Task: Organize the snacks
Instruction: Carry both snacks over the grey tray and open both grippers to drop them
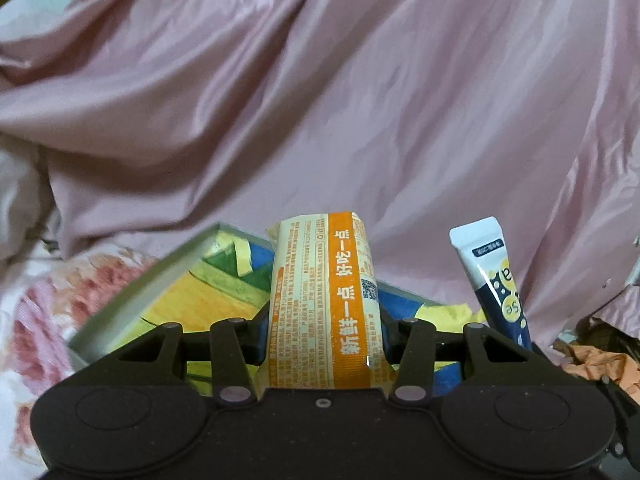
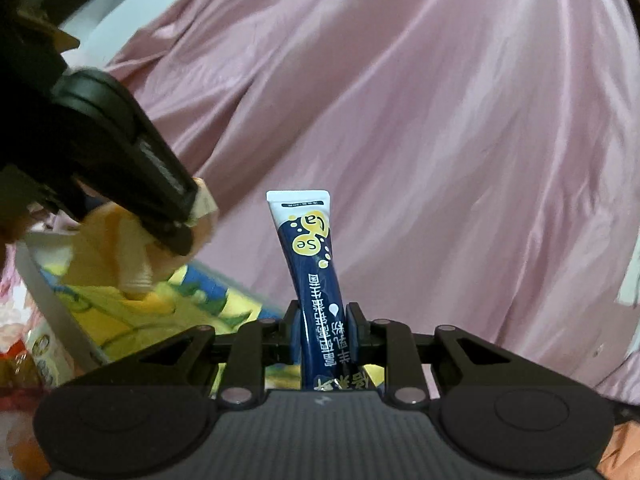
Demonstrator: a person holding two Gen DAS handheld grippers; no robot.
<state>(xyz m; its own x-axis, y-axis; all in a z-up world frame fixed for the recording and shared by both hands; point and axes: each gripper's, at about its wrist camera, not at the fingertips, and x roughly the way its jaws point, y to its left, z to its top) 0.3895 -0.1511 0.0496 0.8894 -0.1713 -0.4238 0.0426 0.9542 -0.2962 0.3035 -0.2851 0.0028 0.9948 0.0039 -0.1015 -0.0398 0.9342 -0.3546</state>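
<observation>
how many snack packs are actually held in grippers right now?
2. An orange-and-cream printed wrapper pack in the left gripper; a slim navy-and-white stick sachet in the right gripper. More may lie hidden.

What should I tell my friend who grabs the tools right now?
Left tool: shut on the orange-and-cream snack packet, held above the open box with the colourful lining.
Right tool: shut on the navy stick pack, standing upright, beside the box.
Done: both snacks are picked up.
Left: neither is in the box yet; probably lower each in and let go. More wrappers lie at the box's left.
</observation>
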